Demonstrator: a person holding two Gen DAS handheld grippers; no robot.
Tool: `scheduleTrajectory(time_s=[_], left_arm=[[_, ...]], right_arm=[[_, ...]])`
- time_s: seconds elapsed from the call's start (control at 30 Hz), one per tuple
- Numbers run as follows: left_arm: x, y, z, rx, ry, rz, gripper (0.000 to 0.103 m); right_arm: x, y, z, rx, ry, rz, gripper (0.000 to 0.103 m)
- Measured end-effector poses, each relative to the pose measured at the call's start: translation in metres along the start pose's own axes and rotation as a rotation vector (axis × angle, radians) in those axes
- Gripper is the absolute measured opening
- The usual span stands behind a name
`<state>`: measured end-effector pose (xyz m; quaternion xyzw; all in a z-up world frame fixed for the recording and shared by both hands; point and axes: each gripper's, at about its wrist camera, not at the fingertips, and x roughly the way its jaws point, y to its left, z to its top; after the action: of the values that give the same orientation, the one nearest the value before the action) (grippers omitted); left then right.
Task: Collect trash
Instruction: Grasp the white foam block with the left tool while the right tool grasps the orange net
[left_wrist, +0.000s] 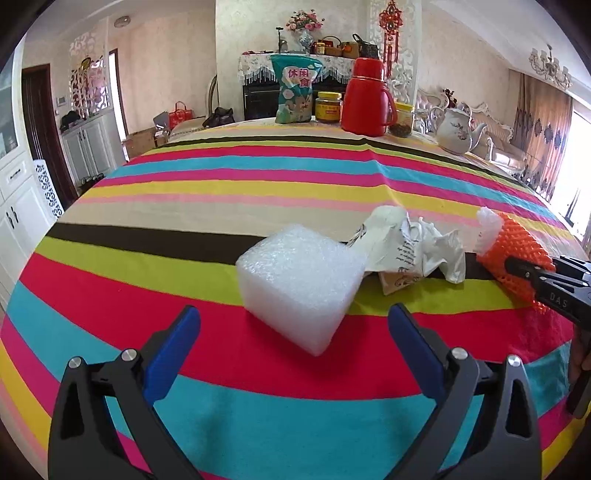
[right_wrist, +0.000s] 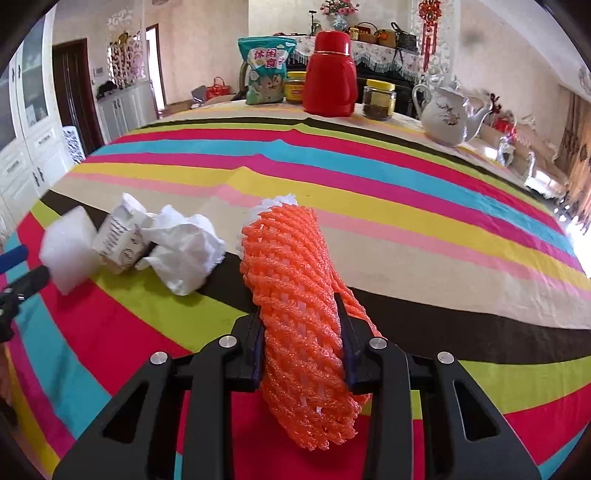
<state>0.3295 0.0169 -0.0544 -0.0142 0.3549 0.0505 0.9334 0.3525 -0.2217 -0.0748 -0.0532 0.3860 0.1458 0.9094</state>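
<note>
A white foam block lies on the striped tablecloth, just ahead of my left gripper, which is open and empty with a blue pad on each side. Behind the block lie a crumpled paper carton and crumpled white paper. My right gripper is shut on an orange foam net sleeve with white foam inside. The sleeve and right gripper show at the right of the left wrist view. The block, carton and paper show at the left of the right wrist view.
At the table's far edge stand a teal snack bag, a yellow-lidded jar, a red thermos, a second jar and a white teapot. Cabinets stand at the left.
</note>
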Motion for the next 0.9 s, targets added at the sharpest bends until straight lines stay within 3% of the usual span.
scheduleTrajectory(time_s=[0.23,0.33,0.47,0.5,0.53,0.57,0.73,0.9], left_arm=[[0.023,-0.006,0.007,0.064,0.054,0.078,0.098],[0.037,-0.002,0.008,0.050,0.117,0.045,0.098],[0.043,0.001,0.013,0.028,0.118,0.013,0.097],[0.044,0.000,0.014,0.034,0.124,0.011,0.092],[0.047,-0.001,0.014,0.041,0.137,-0.003,0.079],[0.047,-0.003,0.013,0.044,0.141,-0.010,0.079],[0.025,-0.006,0.012,0.059,0.029,-0.012,0.077],[0.011,-0.015,0.010,0.086,-0.030,-0.004,0.077]], right_arm=[[-0.005,0.005,-0.001,0.001,-0.014,0.046,0.034],[-0.001,0.005,-0.002,0.002,-0.009,0.049,0.035],[-0.001,0.007,-0.003,-0.005,-0.006,0.048,0.035],[-0.001,0.008,-0.002,-0.006,-0.004,0.048,0.035],[0.000,0.007,-0.002,-0.005,-0.003,0.048,0.035],[0.000,0.006,-0.002,-0.002,-0.003,0.050,0.035],[0.001,0.006,-0.002,-0.002,-0.001,0.049,0.035],[0.002,0.007,-0.001,-0.005,0.001,0.046,0.035]])
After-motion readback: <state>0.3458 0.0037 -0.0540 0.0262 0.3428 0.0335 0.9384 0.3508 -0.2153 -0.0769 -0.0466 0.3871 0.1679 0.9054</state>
